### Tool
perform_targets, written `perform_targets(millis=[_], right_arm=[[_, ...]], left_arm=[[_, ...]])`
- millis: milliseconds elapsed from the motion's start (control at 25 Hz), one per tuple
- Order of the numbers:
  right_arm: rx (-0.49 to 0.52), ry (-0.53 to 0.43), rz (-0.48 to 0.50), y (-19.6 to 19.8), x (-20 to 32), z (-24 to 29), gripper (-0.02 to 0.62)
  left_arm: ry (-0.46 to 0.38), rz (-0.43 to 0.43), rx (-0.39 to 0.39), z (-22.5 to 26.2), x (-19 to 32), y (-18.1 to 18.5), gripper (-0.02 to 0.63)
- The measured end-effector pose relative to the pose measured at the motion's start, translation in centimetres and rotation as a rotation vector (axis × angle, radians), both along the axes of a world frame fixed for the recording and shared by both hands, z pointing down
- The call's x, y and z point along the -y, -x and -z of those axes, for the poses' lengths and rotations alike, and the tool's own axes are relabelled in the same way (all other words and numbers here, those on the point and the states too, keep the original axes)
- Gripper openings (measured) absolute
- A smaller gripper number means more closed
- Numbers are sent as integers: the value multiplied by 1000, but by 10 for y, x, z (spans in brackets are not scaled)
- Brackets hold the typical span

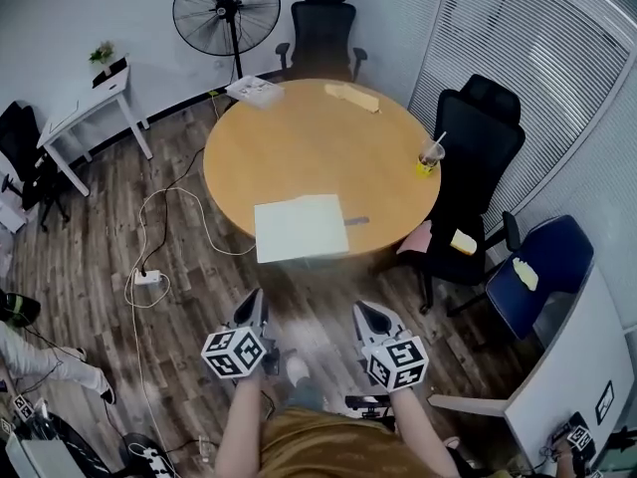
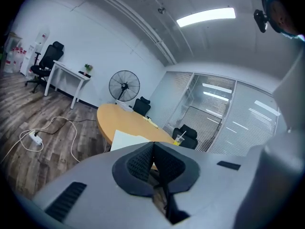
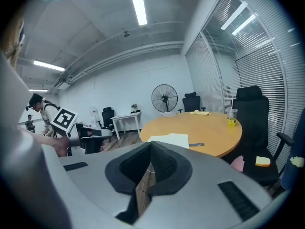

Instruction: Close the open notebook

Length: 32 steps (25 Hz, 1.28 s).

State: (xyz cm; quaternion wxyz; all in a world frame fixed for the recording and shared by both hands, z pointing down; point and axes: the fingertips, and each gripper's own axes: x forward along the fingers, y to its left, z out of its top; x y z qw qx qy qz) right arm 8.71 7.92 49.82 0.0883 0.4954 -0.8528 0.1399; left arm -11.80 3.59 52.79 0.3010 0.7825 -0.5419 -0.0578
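Observation:
The open notebook (image 1: 299, 227) lies flat with white pages up at the near edge of the round wooden table (image 1: 299, 127). It also shows in the left gripper view, as the notebook (image 2: 127, 139), and in the right gripper view, as the notebook (image 3: 170, 139). A dark pen (image 1: 356, 221) rests just right of it. My left gripper (image 1: 254, 302) and right gripper (image 1: 366, 315) hang side by side over the floor, short of the table, pointing toward it. Both are shut and hold nothing; the left gripper (image 2: 153, 145) and right gripper (image 3: 150, 145) show tips pressed together.
A cup with a straw (image 1: 430, 155) stands at the table's right edge. Black office chairs (image 1: 478, 147) and a blue chair (image 1: 537, 272) crowd the right side. A white cable and power strip (image 1: 147, 277) lie on the floor to the left. A fan (image 1: 227, 8) stands behind.

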Motion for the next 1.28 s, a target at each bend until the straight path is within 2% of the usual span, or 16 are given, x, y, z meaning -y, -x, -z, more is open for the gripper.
perform_targets(millis=[280,600,840,1280], right_arm=[[-41,23,-35,21,66,-12,11],[-24,3,-82,37,96,0,11],[-40,6,-43,50,118,-3,11],[-94,46,47,64,158,-26,11]], left_arm=[[15,-77,-14,-13,75,12,25],[64,-113,-23,-34,102,27,25],[111,-79,-3,-47,114,42,25],[171,-2,-30,-72,140,55,25]])
